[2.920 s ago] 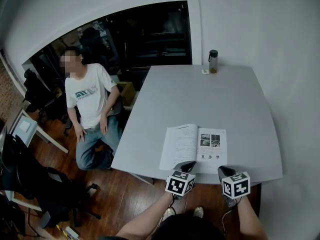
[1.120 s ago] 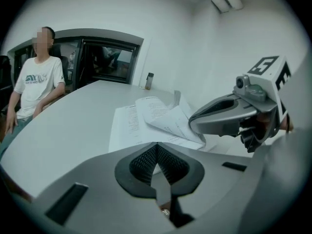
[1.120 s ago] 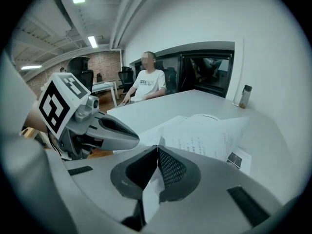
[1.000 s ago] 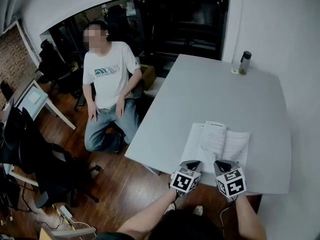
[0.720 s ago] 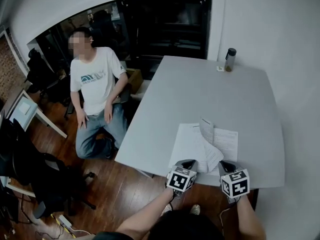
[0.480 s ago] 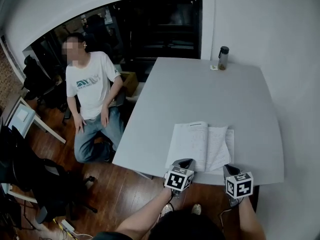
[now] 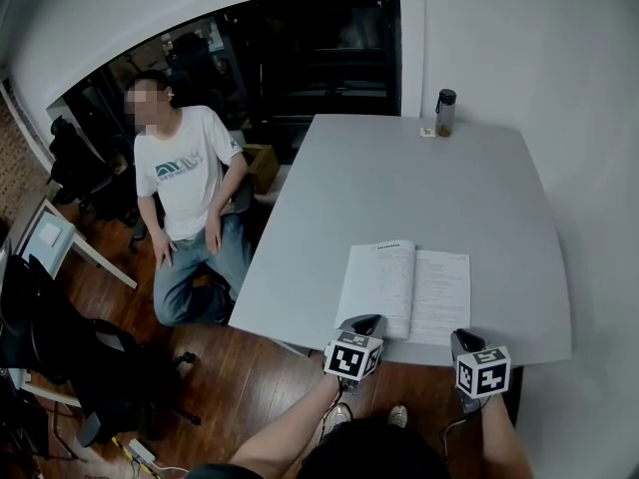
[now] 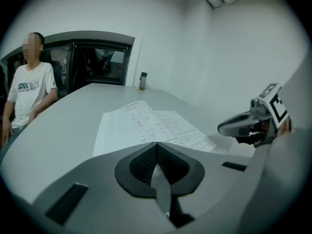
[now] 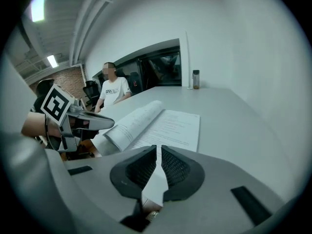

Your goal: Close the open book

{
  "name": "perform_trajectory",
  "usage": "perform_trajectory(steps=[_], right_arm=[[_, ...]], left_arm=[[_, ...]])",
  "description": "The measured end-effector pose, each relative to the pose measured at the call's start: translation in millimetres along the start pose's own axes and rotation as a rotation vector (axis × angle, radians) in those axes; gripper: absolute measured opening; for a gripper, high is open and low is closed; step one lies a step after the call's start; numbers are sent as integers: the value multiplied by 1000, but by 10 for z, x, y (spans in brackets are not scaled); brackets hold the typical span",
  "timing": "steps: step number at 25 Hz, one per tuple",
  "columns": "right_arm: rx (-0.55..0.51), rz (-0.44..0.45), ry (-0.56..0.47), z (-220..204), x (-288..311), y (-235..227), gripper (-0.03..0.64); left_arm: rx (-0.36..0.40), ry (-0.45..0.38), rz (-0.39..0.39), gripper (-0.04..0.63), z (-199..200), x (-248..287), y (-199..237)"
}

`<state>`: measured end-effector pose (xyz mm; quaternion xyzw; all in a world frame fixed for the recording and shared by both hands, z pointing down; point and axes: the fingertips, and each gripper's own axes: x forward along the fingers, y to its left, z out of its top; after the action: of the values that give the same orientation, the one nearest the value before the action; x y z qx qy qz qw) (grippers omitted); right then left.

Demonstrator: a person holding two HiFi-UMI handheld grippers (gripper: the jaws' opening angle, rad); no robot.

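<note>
Open book (image 7: 409, 292) — beyond left hand-held gripper (image 7: 363, 321).

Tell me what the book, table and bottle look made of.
Book: matte white paper, printed pages that curve at the spine. Table: smooth pale grey top, likely laminate, unsure. Bottle: see-through body with dark cap, plastic or glass, too small to tell.

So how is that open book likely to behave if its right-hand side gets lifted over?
Probably floppy: the book has pages bowing up near the spine in the right gripper view. The right-hand side looks thin, so it should lift lightly while the thicker left stack likely anchors it. On the smooth table it may slide if pushed.
</note>
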<state>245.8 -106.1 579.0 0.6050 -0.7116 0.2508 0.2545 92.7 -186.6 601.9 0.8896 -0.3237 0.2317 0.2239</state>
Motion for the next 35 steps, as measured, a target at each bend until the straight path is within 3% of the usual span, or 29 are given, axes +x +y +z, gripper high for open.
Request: perform_trajectory(steps=[1, 3, 13, 17, 20, 23, 27, 29, 32, 35], right_arm=[[-36, 24, -5, 60, 35, 90, 14], [-113, 76, -7, 172, 132, 305, 81], [-580, 296, 36, 525, 666, 1482, 225], [-762, 330, 87, 443, 853, 1737, 294], [-864, 307, 124, 364, 984, 1790, 295], [-879, 293, 182, 269, 1058, 1743, 293], [-774, 333, 209, 287, 1004, 1705, 258], [-715, 348, 206, 315, 953, 1691, 211], [-646, 313, 177, 371, 887, 1568, 71], [-579, 252, 135, 442, 830, 1389, 21]], left_arm=[[-4, -2, 5, 5, -9, -25, 17], [-13, -6, 16, 5, -35, -88, 66], [-81, -8, 101, 5, -249, -515, 504], [-105, -6, 119, 5, -336, -639, 621], [-121, -4, 129, 5, -404, -689, 708], [-129, 2, 130, 5, -453, -695, 751], [-127, 5, 118, 5, -450, -641, 753], [-121, 9, 106, 5, -440, -598, 719], [-106, 10, 81, 5, -387, -505, 624], [-87, 9, 58, 5, -326, -423, 545]])
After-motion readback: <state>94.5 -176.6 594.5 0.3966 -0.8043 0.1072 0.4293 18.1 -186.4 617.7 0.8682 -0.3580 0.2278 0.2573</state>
